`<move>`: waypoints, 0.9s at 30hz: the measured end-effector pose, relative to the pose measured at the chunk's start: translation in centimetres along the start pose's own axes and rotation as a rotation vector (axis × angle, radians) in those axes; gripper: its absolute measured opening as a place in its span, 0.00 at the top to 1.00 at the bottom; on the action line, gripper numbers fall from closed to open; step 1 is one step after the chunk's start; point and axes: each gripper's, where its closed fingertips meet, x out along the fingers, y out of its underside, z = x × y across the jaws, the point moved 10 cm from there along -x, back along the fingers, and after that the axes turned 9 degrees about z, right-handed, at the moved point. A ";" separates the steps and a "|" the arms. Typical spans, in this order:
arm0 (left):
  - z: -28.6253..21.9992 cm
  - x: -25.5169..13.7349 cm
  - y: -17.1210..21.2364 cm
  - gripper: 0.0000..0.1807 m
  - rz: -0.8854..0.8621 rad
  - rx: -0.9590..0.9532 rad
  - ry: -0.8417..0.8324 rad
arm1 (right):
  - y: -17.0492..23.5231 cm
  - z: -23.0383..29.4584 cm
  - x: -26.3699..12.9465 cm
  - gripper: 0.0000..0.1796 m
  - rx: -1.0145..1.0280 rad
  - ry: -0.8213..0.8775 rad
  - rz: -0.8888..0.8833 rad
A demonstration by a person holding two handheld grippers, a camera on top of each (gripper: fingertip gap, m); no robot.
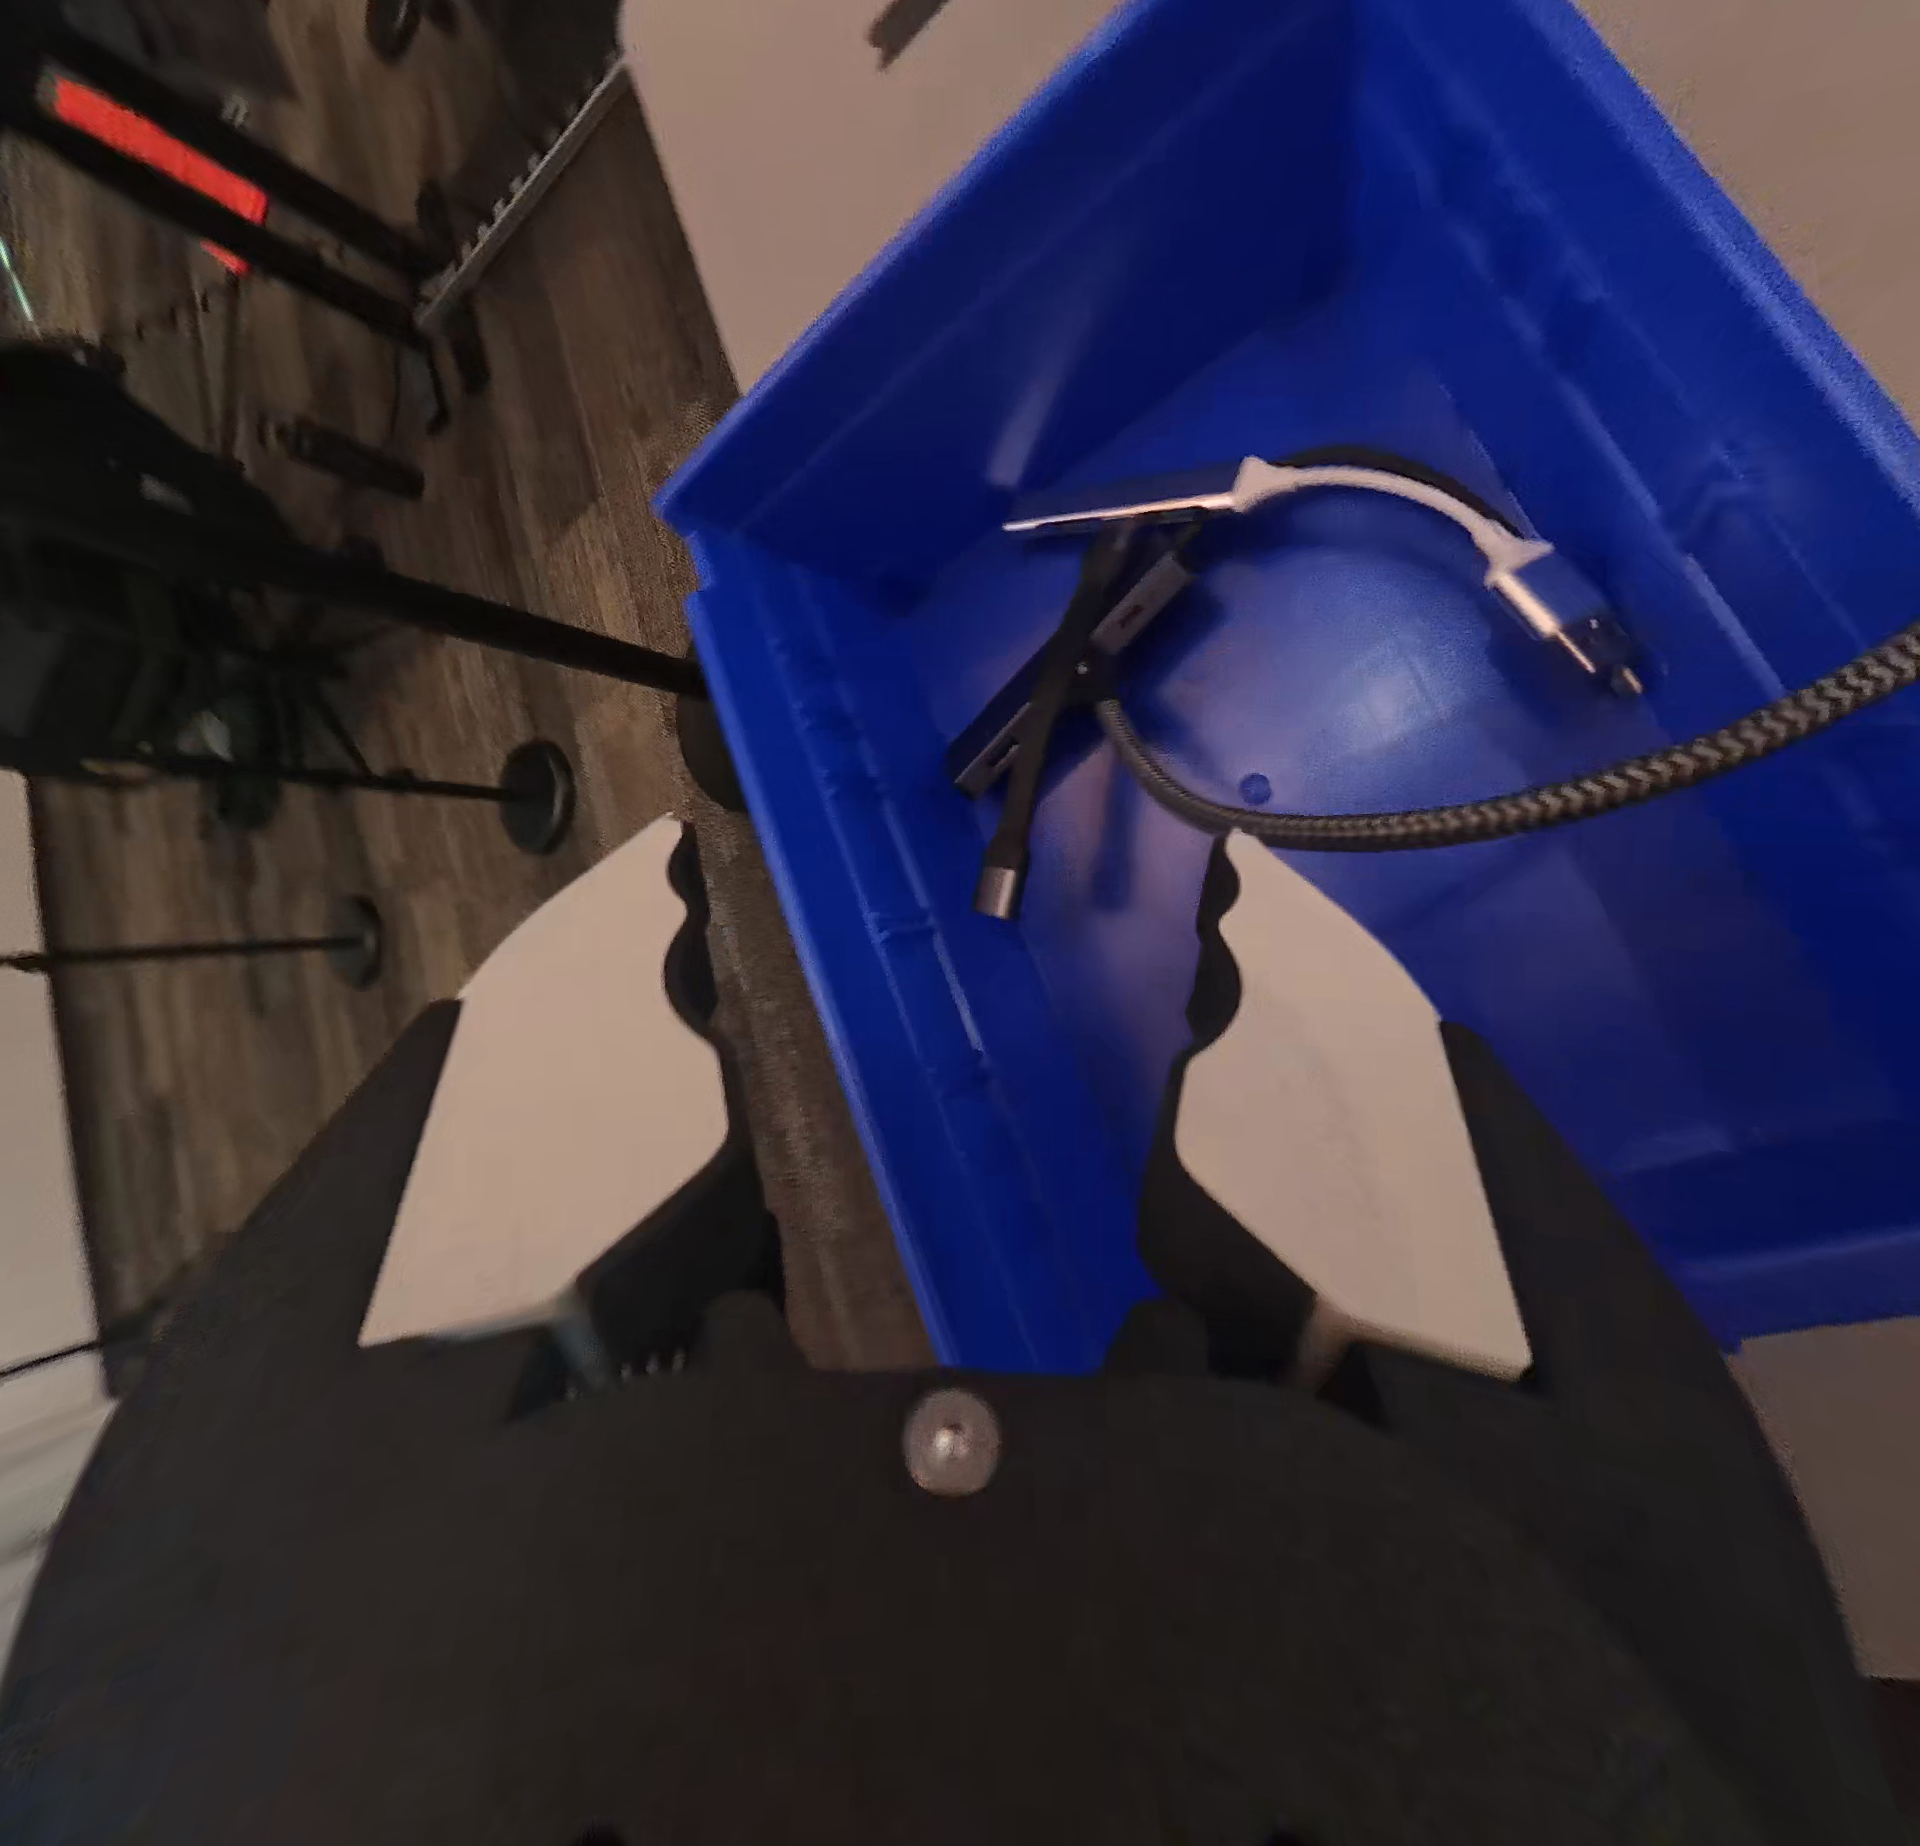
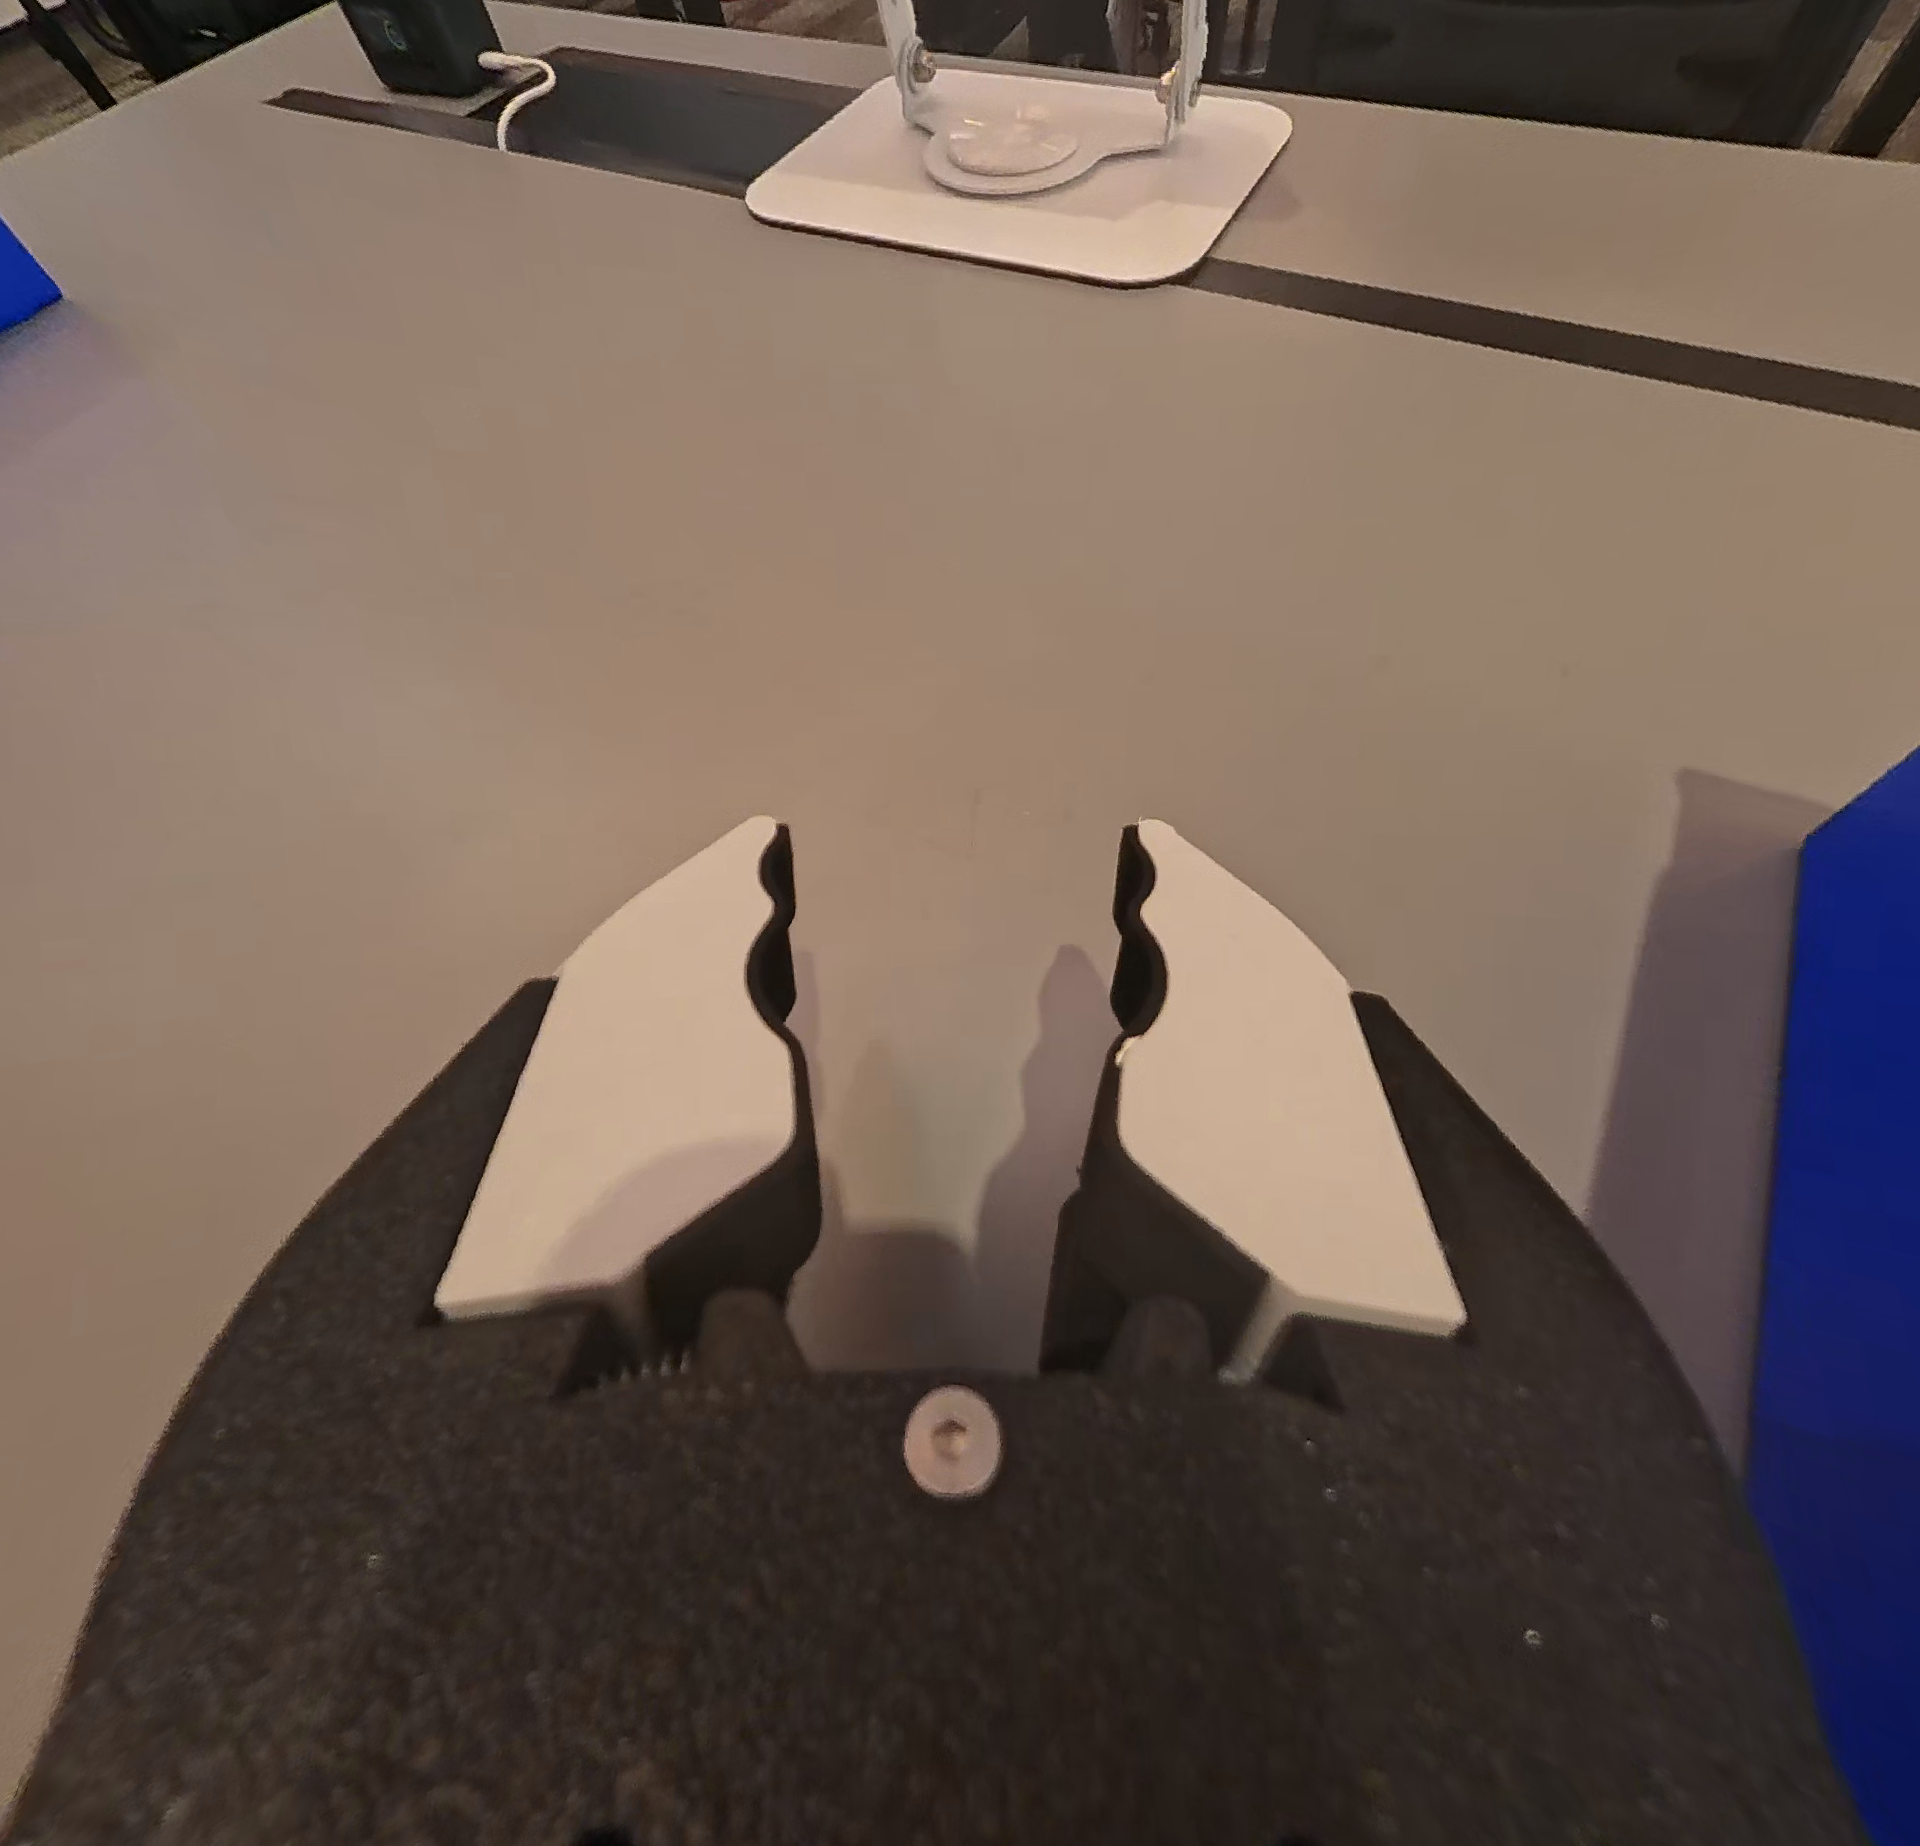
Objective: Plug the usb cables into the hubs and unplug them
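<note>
We are holding the left claw (image 1: 951,840) released over the blue bin (image 1: 1455,269), hubs (image 1: 1117,518) and braided cable (image 1: 1558,768) lying inside it, right claw (image 2: 956,840) gaping above the grey surface (image 2: 935,549).

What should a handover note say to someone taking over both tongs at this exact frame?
Left tongs: open, empty, hovering at the near wall of the blue bin.
Right tongs: open, empty, over the bare grey table.
In the bin: a silver hub with a short white cable, a dark hub and a black braided cable that runs out over the bin's right side.
Done: nothing held; whether any cable is seated in a hub is too blurred to tell.
Left: lift the hubs and cables out, plug in, then unplug.
</note>
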 end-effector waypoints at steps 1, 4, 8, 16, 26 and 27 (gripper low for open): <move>-0.6 0.4 -0.3 0.50 0.022 0.049 -0.011 | 0.0 0.0 0.0 0.68 -0.001 0.000 0.000; -1.9 1.7 -0.8 0.53 0.021 0.149 -0.033 | 0.0 0.0 0.0 0.68 0.000 0.000 0.000; -2.5 2.5 -1.2 0.54 0.024 0.219 -0.038 | 0.1 -0.1 0.2 0.68 0.003 -0.001 0.010; -2.0 0.2 1.9 0.52 0.082 0.358 0.017 | 0.2 -0.2 0.5 0.68 0.015 -0.020 0.027; -6.6 5.4 -0.8 0.73 0.002 0.410 0.004 | 0.5 0.2 1.2 0.68 0.003 -0.024 0.045; -6.6 5.4 -1.2 0.82 -0.017 0.401 0.003 | 0.5 0.2 1.2 0.69 0.007 -0.025 0.044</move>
